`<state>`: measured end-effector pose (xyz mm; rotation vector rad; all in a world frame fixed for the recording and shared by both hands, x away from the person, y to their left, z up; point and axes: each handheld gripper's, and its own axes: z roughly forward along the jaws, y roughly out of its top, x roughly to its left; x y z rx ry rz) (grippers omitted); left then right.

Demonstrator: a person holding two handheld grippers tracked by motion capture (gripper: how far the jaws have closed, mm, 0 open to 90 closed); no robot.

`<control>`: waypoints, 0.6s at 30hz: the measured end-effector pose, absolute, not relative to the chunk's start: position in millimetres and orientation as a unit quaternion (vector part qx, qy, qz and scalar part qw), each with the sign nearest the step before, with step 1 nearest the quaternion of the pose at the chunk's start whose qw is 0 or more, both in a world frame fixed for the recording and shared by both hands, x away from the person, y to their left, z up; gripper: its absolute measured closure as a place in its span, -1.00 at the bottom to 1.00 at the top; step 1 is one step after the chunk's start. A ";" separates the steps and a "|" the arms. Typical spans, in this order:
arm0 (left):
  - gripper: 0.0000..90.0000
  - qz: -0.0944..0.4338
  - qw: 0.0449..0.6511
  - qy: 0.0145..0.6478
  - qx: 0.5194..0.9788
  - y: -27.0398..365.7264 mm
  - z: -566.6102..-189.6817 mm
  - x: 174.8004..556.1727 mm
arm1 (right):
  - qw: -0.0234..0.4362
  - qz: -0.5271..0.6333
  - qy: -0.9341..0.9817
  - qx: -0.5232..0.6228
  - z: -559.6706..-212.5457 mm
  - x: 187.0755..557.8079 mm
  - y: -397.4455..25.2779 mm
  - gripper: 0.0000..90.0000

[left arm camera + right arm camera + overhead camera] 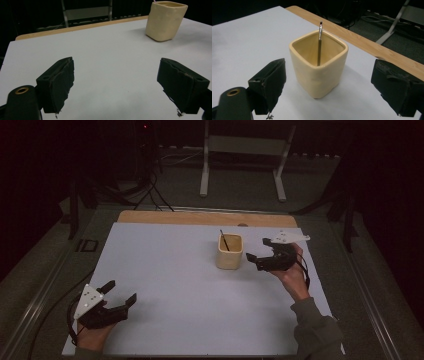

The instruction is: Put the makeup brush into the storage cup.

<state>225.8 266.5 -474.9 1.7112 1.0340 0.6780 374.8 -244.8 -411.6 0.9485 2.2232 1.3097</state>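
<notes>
In a dark room we see a matte white sheet (165, 270) over the wooden table (200, 217), a glossy cream square cup (229, 251) holding a thin dark stick (224, 240) right of centre, and both the left gripper (118, 293) and right gripper (259, 252) with fingers spread, empty.

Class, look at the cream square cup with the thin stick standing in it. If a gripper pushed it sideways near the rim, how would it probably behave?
The cup looks glazed and thick-walled, so probably rigid, fairly heavy and slippery to grip. It is taller than its base, so a push near the rim might tip it rather than slide it. The stick leans loosely inside and would likely shift.
</notes>
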 end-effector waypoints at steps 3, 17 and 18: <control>-0.66 0.280 0.493 0.426 0.705 266.4 -475.0 225.8 | 0.197 0.471 0.790 0.338 -412.0 371.6 -247.2 -0.72; -0.66 0.279 0.493 0.427 0.705 266.2 -475.0 226.0 | 0.196 0.489 0.779 0.339 -420.3 358.5 -253.1 -0.73; -0.66 0.279 0.493 0.427 0.705 266.2 -475.0 226.0 | 0.196 0.491 0.778 0.340 -421.1 357.3 -253.7 -0.73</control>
